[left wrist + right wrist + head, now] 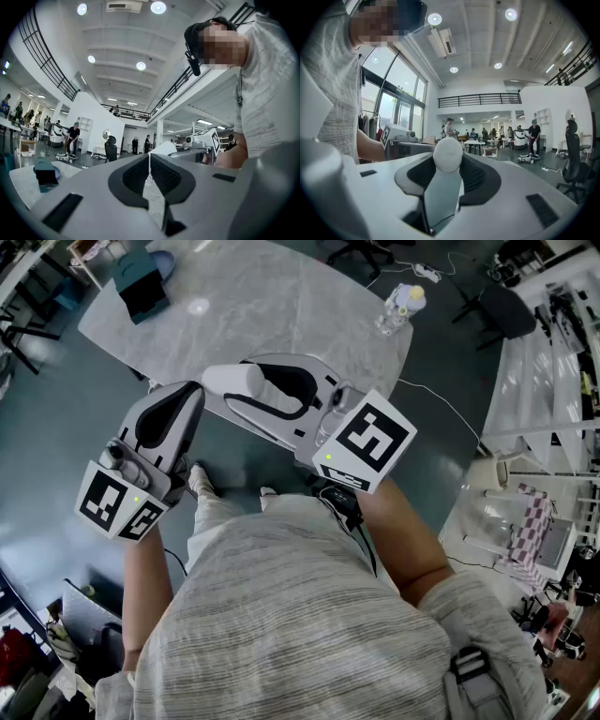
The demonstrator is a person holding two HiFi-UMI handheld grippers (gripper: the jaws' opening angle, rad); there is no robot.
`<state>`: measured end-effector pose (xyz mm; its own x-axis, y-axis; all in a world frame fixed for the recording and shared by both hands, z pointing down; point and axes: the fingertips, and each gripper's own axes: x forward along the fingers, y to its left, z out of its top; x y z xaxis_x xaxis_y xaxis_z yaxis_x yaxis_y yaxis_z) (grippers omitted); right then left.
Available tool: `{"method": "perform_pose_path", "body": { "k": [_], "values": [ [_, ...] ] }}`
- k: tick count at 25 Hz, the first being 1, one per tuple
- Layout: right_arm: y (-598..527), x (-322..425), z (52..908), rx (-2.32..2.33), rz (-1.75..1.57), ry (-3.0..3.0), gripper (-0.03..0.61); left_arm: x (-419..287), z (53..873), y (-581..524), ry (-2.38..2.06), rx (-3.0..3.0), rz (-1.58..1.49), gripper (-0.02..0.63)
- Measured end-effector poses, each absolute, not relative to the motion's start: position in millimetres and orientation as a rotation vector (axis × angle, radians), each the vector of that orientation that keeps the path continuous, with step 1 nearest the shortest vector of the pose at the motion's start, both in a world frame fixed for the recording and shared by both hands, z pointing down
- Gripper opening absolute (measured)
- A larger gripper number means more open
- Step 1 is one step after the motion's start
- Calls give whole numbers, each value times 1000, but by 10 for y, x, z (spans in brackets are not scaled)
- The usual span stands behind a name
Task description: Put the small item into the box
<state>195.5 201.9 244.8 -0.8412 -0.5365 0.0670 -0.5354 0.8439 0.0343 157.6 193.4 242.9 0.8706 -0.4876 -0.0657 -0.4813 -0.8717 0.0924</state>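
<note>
Small item, a white rounded piece w/ a soft-looking surface, is pinched in the tips of the right gripper. In the right gripper view it sits exactly between the two dark pads, which touch it on both sides, and its round end stands up above the jaw tips. The jaws are quite wide apart because the item fills the gap. The left gripper has its jaws pressed together. In the left gripper view only a thin seam shows between the pads, and nothing is held there. Both grippers are held level in front of the person's chest, approx. side by side, w/ the left one just beside the right one's tip. Each has its marker cube at the back end, near the forearm. They hang above the dark floor, at the near edge of the grey marbled table. The box, teal w/ a dark inside, stands on the far left part of this table, well apart from the item. A clear bottle stands at the table's right edge, far from the box. The person wears a grey striped shirt.
</note>
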Motion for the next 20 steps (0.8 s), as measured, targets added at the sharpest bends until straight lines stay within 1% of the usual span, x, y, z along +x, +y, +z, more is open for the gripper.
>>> {"method": "perform_pose_path", "body": {
  "k": [20],
  "values": [
    [1942, 1739, 2433, 806, -27, -2949, 172, 1330, 2420, 1867, -808, 2947, -158, 26]
  ]
}}
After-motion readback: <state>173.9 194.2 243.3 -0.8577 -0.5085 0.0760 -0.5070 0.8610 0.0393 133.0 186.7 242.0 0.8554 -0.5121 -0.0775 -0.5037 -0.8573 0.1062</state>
